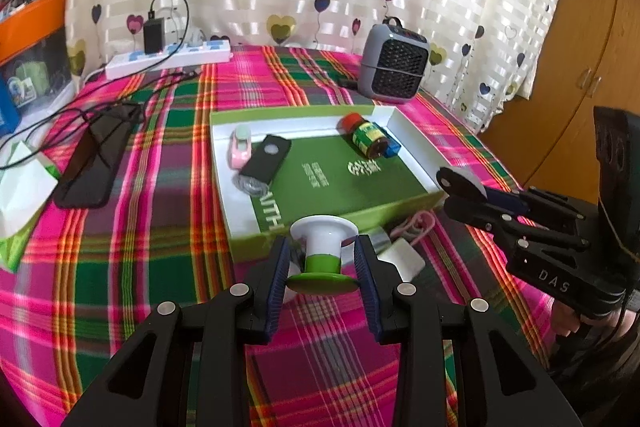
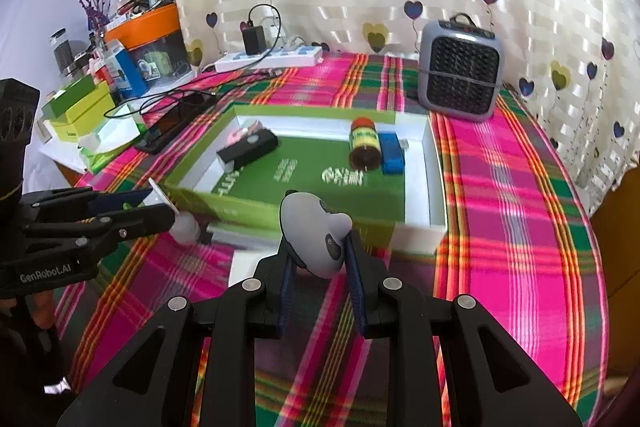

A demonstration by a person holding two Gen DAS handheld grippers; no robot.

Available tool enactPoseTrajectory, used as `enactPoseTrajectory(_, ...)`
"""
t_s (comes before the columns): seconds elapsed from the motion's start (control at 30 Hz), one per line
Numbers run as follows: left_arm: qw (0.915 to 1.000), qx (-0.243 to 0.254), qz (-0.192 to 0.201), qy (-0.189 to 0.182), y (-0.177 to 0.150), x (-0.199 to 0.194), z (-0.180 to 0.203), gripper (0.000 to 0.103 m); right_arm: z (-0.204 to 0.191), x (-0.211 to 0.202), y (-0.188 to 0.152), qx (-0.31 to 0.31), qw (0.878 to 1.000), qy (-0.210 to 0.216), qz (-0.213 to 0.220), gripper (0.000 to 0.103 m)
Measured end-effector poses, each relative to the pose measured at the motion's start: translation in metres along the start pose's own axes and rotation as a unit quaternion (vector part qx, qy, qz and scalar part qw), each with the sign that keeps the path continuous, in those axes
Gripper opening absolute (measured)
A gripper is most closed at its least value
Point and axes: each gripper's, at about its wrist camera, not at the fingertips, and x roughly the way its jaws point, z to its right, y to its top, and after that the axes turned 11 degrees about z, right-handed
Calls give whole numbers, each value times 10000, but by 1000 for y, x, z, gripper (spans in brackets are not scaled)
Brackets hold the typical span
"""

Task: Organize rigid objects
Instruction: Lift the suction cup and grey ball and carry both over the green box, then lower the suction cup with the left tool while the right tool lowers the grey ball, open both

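Four things are sitting in the green tray: one jar, one black box, one pink item, one blue block. Left gripper is clenching one white-green spool at 6 o'clock of the tray, angled down. Right gripper is gripping one grey gadget at 6 o'clock too.
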Motion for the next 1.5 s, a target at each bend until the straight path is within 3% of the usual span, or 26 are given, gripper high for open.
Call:
enactPoseTrajectory(0.33,9999,-54,65,90,22,22,-14,32,11,38,33,1,9995,325,-49,25)
enactPoseTrajectory(0.63,9999,-102,-44,99,31,45,-21,32,14,82,50,-224,9988,337,-291,25)
enactPoseTrajectory(0.97,9998,16,-220,18,29,68,-14,32,12,123,53,-402,9964,434,-610,25)
enactPoseTrajectory(1.5,9977,291,-502,349,21,90,-14,32,7,156,49,-596,9937,416,-857,25)
